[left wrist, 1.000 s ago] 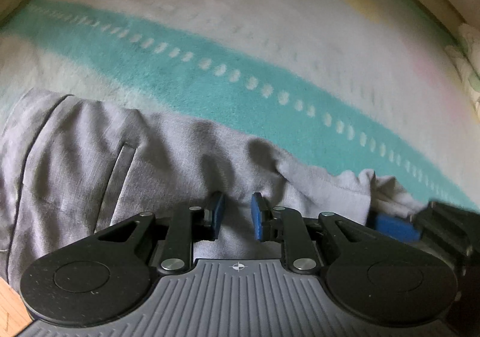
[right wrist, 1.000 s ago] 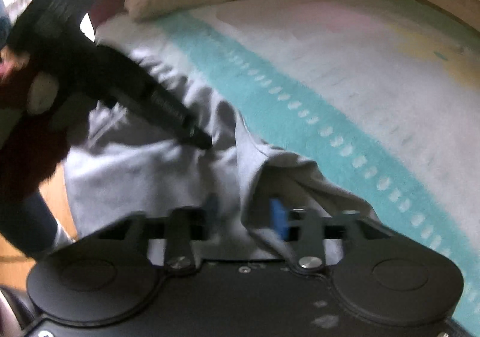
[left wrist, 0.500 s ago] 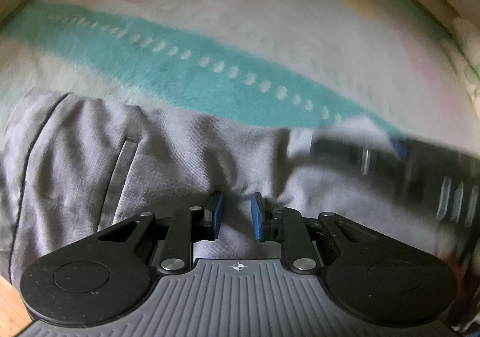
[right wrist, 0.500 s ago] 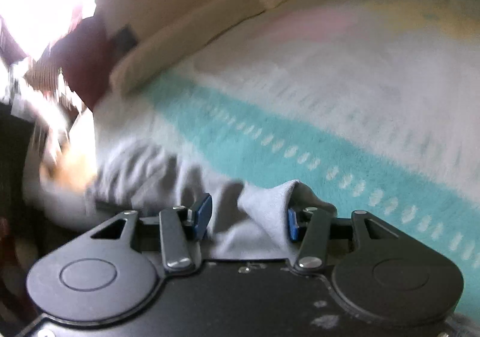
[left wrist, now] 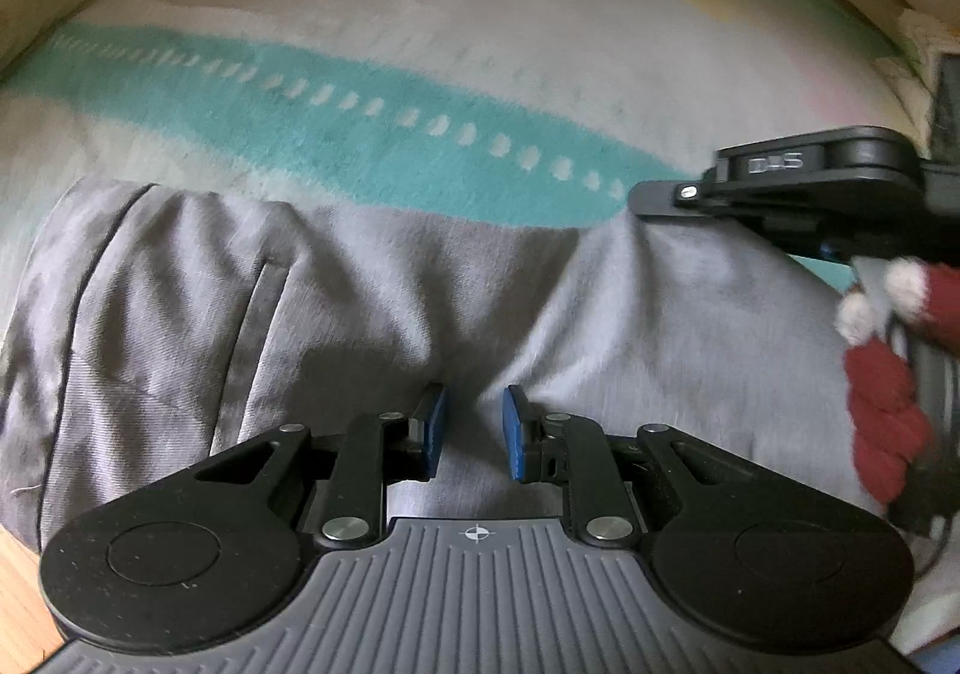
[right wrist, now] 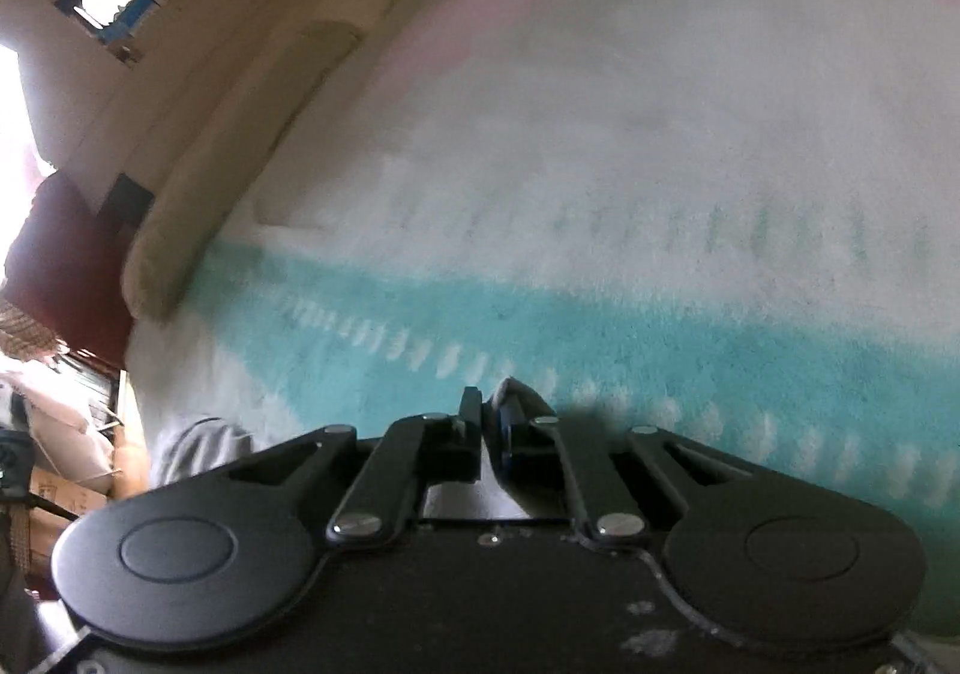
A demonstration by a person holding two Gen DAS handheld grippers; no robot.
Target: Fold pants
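Grey pants (left wrist: 372, 302) spread across lower half of left wrist frame on striped blanket (left wrist: 420, 44), left gripper (left wrist: 470, 425) parted with pads apart over the cloth, gripping nothing, right gripper (right wrist: 493, 425) at lower centre, clamped on a pants fold.

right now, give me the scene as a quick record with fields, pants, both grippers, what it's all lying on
pants: grey pants, spread flat, creased, a slit pocket showing
surface: blanket, white with a teal stripe
left gripper: left gripper open, low over the pants, fabric between the fingers but not pinched
right gripper: right gripper shut on a fold of the pants, raised at the far right edge
hand: red glove on the right gripper's handle
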